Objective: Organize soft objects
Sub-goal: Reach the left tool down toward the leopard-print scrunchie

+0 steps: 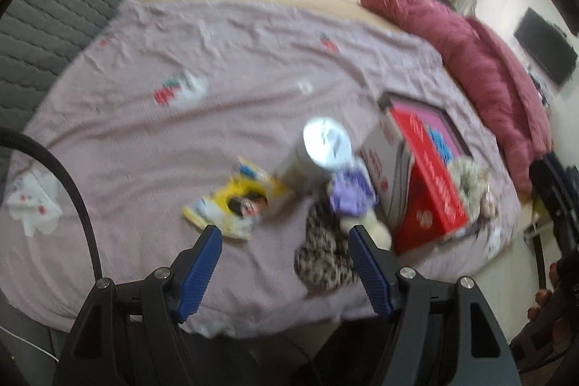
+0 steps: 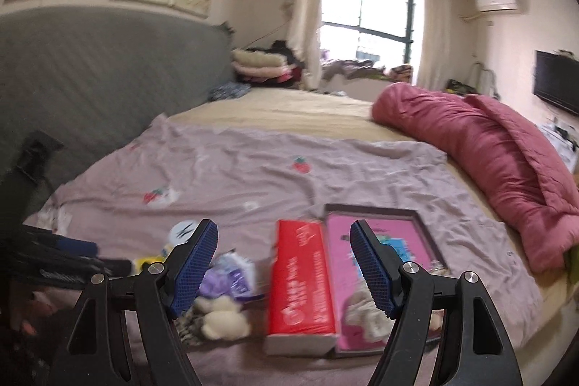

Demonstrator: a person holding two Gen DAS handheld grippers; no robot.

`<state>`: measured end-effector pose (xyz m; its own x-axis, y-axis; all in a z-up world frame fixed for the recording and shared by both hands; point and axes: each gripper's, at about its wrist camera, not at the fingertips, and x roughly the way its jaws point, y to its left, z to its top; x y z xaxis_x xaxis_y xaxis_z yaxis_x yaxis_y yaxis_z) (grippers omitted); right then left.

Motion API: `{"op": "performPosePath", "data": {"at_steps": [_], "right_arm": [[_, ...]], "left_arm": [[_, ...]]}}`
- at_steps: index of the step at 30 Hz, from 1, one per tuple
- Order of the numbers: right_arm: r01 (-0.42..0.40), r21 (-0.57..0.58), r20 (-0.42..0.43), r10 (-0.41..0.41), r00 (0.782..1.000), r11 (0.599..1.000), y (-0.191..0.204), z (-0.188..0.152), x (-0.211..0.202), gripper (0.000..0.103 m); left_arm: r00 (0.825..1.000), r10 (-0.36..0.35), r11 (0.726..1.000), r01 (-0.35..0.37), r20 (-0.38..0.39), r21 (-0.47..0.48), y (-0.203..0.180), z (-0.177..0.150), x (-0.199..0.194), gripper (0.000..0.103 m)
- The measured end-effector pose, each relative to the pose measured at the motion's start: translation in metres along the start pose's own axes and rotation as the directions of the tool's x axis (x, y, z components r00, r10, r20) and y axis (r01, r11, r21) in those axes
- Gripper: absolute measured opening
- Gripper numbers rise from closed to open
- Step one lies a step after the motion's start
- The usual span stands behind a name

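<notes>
Soft items lie on the bed's mauve sheet point(image 1: 217, 53): a leopard-print fabric piece point(image 1: 322, 252), a cream plush toy point(image 1: 376, 227) wearing purple point(image 1: 351, 192), and a yellow packet point(image 1: 235, 201). An open red box point(image 1: 434, 183) with a pink inside point(image 2: 380, 263) holds a fuzzy cream item point(image 1: 466, 176). My left gripper point(image 1: 286, 234) is open and empty above the sheet, left of the plush. My right gripper point(image 2: 284, 227) is open and empty above the red box point(image 2: 300, 277); the plush point(image 2: 220, 313) lies to its lower left.
A white cylinder point(image 1: 318, 151) stands beside the box. A rolled pink-red quilt point(image 1: 481, 60) lies along the bed's right side. A grey padded headboard point(image 2: 90, 67) is at left. A white cloth point(image 1: 32, 201) lies at the sheet's left edge.
</notes>
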<state>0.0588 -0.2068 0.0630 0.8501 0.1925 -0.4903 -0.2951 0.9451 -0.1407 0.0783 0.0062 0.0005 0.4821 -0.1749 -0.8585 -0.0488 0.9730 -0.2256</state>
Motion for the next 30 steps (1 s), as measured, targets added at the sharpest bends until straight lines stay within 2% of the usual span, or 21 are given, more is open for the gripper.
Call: {"op": "performPosePath", "data": {"at_steps": [2,5,9,16,20,25,27,30], "right_arm": [[-0.006,-0.017,-0.015,0.005,1.000,1.000,0.008,-0.002,0.002,0.077],[-0.010,-0.028,-0.037,0.009,0.999,1.000,0.011,-0.004,0.006,0.077],[-0.009,-0.031,-0.059,0.007,0.998,0.999,0.010,-0.009,0.011,0.077],[-0.008,-0.019,-0.089,0.006,0.996,1.000,0.004,-0.017,0.021,0.077],[-0.017,-0.051,-0.112,0.011,0.994,0.999,0.010,-0.023,0.028,0.077],[-0.042,-0.114,-0.154,0.024,0.988,0.993,0.018,-0.030,0.039,0.077],[-0.047,-0.152,-0.168,0.021,0.986,0.987,0.022,-0.033,0.044,0.077],[-0.046,-0.216,-0.187,0.005,0.982,0.975,0.029,-0.039,0.051,0.077]], "left_arm": [[0.999,-0.008,1.000,0.008,-0.042,0.007,-0.001,-0.010,0.012,0.073],[0.993,-0.057,0.998,0.058,-0.101,0.009,-0.007,-0.022,0.030,0.073],[0.989,-0.047,0.996,0.056,-0.137,0.064,-0.022,-0.033,0.045,0.073],[0.985,-0.057,0.992,0.074,-0.165,0.101,-0.038,-0.039,0.067,0.074],[0.986,-0.042,0.991,0.061,-0.160,0.118,-0.041,-0.034,0.081,0.074],[0.981,-0.041,0.991,0.064,-0.191,0.117,-0.037,-0.027,0.104,0.074],[0.974,-0.069,0.992,0.090,-0.215,0.090,-0.030,-0.027,0.113,0.070],[0.970,-0.101,0.992,0.115,-0.219,0.055,-0.020,-0.023,0.119,0.057]]}}
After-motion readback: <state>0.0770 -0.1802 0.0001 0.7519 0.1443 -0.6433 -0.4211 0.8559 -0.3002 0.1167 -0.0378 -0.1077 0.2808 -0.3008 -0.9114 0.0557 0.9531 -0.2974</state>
